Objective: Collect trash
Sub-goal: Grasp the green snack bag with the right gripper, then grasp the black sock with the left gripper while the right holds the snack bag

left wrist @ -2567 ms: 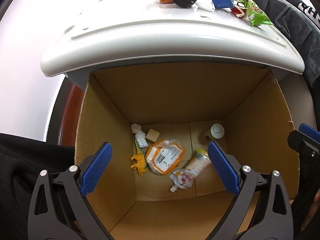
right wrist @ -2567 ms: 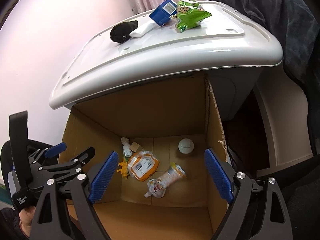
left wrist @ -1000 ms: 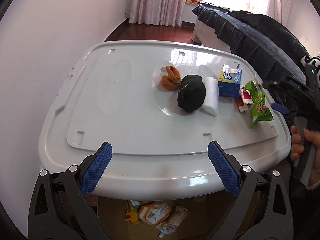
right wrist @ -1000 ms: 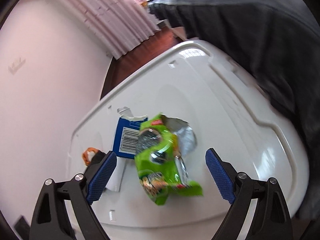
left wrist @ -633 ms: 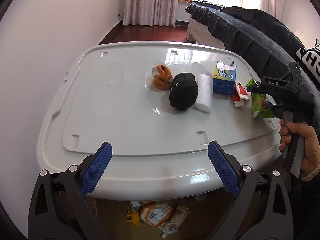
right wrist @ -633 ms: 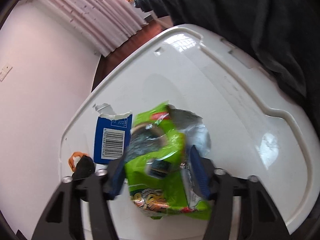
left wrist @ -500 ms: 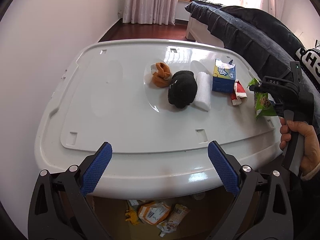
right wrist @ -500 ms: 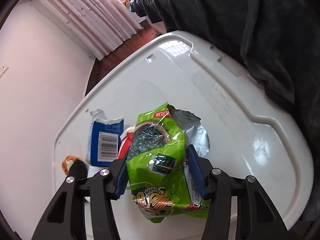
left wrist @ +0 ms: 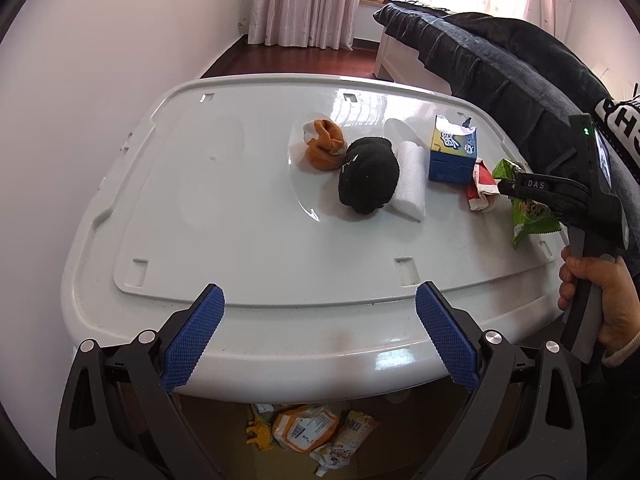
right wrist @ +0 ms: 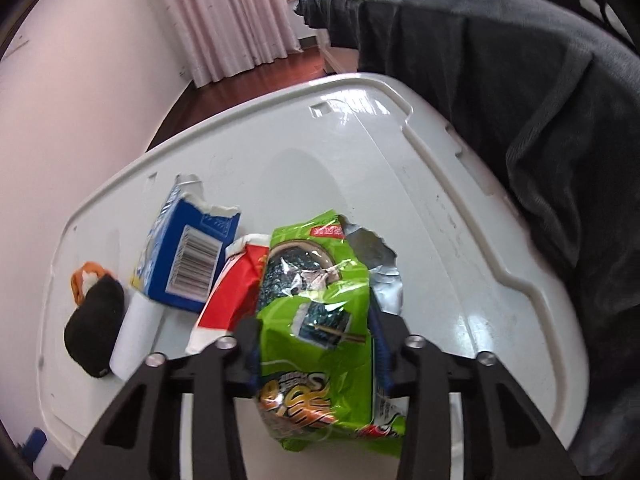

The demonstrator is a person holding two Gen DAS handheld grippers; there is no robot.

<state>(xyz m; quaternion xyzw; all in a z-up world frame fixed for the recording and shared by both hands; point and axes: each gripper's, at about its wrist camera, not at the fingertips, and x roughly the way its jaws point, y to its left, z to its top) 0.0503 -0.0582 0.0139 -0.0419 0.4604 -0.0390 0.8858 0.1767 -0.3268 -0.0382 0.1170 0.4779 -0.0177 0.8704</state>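
While the right tool [right wrist: 316, 354] grips: its jaws have just been closing and now pinch the green snack bag [right wrist: 320, 320] from both sides, the blue pads pressed into the crinkled foil.
Green snack bag: torn open at the top, silver lining showing; it sits at the right edge of the white lid [left wrist: 248, 216], and in the left wrist view the bag [left wrist: 530, 216] hangs below the dark tool body [left wrist: 560, 196].
Right hand: a hand [left wrist: 600, 300] wraps the grey handle at the far right of the left wrist view, a cuff showing at the wrist.
Left tool [left wrist: 320, 336]: released – its blue pads stand wide apart over the near rim of the lid, nothing between them.
Red wrapper [right wrist: 228, 304]: crumpled, touching the left side of the green bag and lying against the blue carton.
Blue carton [right wrist: 188, 252]: top torn open, barcode facing the right wrist camera, just left of the red wrapper.
White roll [left wrist: 410, 180]: lying between the carton and the black bundle.
Black bundle [left wrist: 368, 180]: soft, rounded, near the middle of the lid, touching the white roll.
Orange bundle [left wrist: 324, 150]: just behind and left of the black one.
Cardboard box [left wrist: 256, 452]: under the near lid edge – packets [left wrist: 304, 428] and a pouch lie on its bottom.
Dark blanket [right wrist: 500, 80]: heaped along the right side of the lid.
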